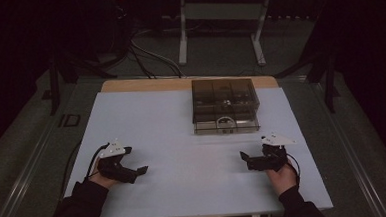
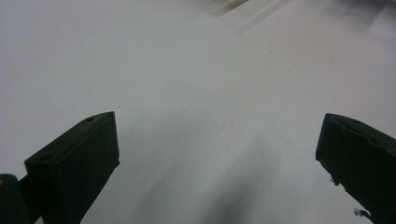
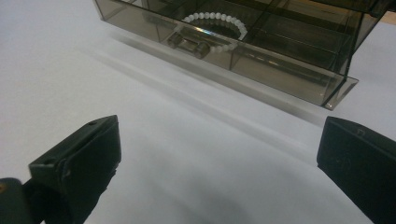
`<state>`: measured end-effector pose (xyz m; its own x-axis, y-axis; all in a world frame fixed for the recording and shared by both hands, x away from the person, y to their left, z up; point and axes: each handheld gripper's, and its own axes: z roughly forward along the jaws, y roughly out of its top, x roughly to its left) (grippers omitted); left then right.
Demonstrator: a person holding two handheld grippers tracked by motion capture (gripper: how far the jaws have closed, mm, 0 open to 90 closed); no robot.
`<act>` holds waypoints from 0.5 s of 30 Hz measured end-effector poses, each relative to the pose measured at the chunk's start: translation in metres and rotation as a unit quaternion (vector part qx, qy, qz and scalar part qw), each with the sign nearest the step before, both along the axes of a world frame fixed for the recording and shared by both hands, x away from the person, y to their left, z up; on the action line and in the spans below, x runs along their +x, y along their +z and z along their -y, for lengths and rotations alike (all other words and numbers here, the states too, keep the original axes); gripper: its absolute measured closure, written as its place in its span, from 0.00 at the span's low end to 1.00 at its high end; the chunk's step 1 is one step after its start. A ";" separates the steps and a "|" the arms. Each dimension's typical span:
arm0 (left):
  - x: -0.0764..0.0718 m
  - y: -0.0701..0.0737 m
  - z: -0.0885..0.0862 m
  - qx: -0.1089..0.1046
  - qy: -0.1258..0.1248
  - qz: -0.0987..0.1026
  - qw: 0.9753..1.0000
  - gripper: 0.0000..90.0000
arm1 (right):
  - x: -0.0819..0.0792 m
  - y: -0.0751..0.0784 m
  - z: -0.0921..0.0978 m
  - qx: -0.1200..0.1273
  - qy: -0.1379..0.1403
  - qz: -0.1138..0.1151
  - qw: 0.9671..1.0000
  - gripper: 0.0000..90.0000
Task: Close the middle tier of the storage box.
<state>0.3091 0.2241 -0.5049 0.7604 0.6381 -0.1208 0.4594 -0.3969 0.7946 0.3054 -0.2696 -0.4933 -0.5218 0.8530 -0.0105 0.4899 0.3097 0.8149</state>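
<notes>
**Black jaws spread wide over a pale table, both grippers empty**

Black and blocky, the jaws of the left gripper [image 2: 217,154] stand far apart in the left gripper view, with bare pale table [image 2: 196,84] between them and nothing held or touched. The right gripper [image 3: 217,154] is the same in the right gripper view: jaws spread wide, empty, only the table surface between them.

In the high view the left gripper [image 1: 134,172] sits low over the near left part of the table [image 1: 183,154], held in the person's left hand [image 1: 102,179], jaws pointing inward to the middle. The right gripper [image 1: 249,160] sits at the near right in the right hand [image 1: 283,176], also pointing inward. The two are well apart, with a broad bare stretch of table between them and more open surface ahead.

A smoky transparent box [image 1: 225,106] with inner compartments stands toward the far edge, right of centre, well apart from both grippers. In the right gripper view the box [image 3: 280,60] lies ahead of the jaws, and a white bead bracelet [image 3: 217,21] rests in a front compartment.

The box's other contents are too dark to make out. The top of the left gripper view is blurred, and the room beyond the table is in near darkness.
</notes>
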 end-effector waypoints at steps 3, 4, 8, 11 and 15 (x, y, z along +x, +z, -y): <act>0.000 0.000 0.000 0.001 0.000 0.000 1.000 0.01 | -0.001 0.003 -0.003 -0.006 0.002 0.003 1.000 0.00; 0.000 0.000 0.000 0.001 0.000 0.000 1.000 0.01 | -0.001 0.004 -0.004 -0.005 0.004 0.005 1.000 0.00; 0.000 0.001 -0.001 -0.001 0.001 0.001 1.000 0.01 | -0.001 0.008 -0.007 -0.011 0.006 0.012 1.000 0.00; -0.001 0.001 -0.001 -0.001 0.000 0.001 1.000 0.01 | -0.001 0.013 -0.008 -0.011 0.006 0.015 1.000 0.00; -0.001 0.002 -0.001 -0.001 0.000 0.001 1.000 0.01 | 0.000 0.019 -0.009 -0.011 0.006 0.020 1.000 0.00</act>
